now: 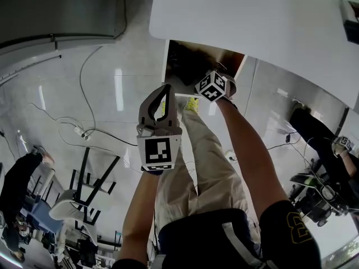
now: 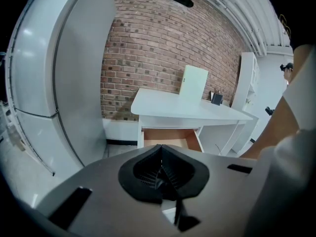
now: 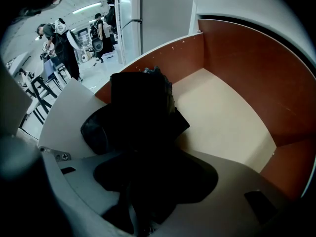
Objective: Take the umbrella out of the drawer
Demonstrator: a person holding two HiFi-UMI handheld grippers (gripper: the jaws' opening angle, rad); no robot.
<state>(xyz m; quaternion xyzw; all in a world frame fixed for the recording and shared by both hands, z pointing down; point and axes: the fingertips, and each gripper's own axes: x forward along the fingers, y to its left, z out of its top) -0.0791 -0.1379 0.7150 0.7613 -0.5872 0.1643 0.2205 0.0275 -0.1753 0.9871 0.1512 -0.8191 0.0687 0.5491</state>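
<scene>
While you look down through the head view, your right gripper (image 1: pixel 216 75) reaches into the open drawer (image 1: pixel 166 60) under the white desk (image 1: pixel 252 15), marker cube uppermost. Your left gripper (image 1: pixel 162 97) hangs back over the floor, well short of the drawer. The drawer's inside is too dark from up there to pick out the umbrella.

From the left gripper view you get the wide shot: desk (image 2: pixel 182 107) against the brick wall, drawer (image 2: pixel 170 138) pulled out, its visible floor bare. This left gripper (image 2: pixel 160 169) has its jaws pressed together with nothing between them.

Only the right gripper view shows the umbrella (image 3: pixel 140 105). It is folded and black, and it sits in the drawer (image 3: pixel 232 127) close against the near left wall. The right gripper (image 3: pixel 143 179) has its jaws part-way apart around it. Its long axis seems to run straight out along the jaws, away from you, so the right hand is clearly the one placed to take it. It is black on black, so you cannot tell whether the pads are biting yet. Judging by that, the lift should follow the umbrella's length, up past the drawer wall beside it.
</scene>
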